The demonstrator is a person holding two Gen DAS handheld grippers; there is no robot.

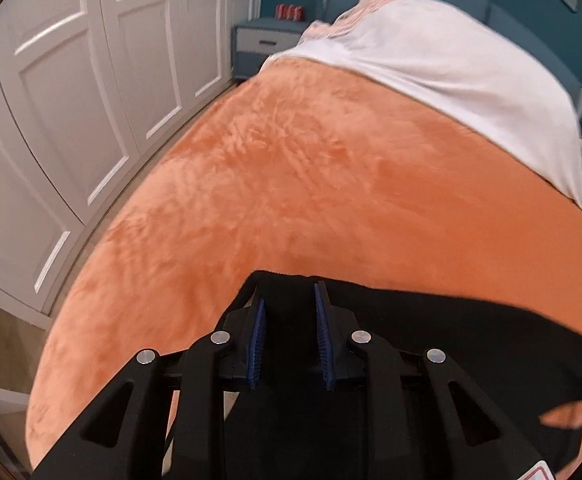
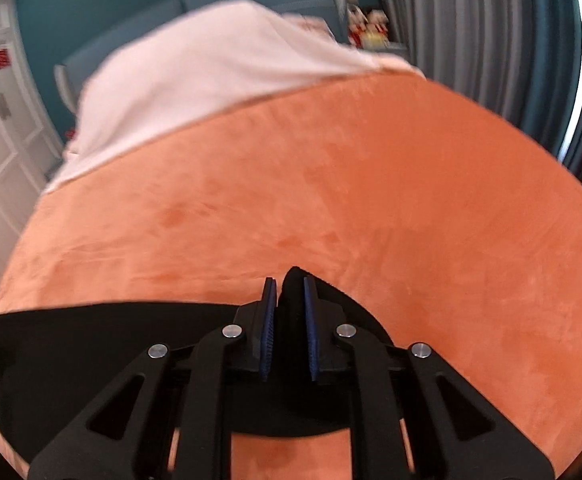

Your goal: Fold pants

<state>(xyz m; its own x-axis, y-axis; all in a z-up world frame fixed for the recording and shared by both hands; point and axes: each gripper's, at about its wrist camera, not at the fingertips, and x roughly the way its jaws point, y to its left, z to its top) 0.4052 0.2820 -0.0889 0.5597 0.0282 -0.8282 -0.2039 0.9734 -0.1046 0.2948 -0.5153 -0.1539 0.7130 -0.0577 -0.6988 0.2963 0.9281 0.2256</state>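
The black pants (image 1: 471, 336) lie across the near part of an orange blanket (image 1: 311, 184) on a bed. My left gripper (image 1: 289, 300) is shut on the pants' edge at their left end, black cloth bunched between the blue pads. In the right wrist view the pants (image 2: 91, 344) stretch to the left. My right gripper (image 2: 290, 292) is shut on a raised fold of the pants at their right end, over the orange blanket (image 2: 331, 184).
A white sheet (image 1: 451, 92) covers the far end of the bed, also in the right wrist view (image 2: 195, 76). White wardrobe doors (image 1: 71, 100) stand to the left, a blue nightstand (image 1: 263, 48) at the back, grey curtains (image 2: 483, 40) to the right.
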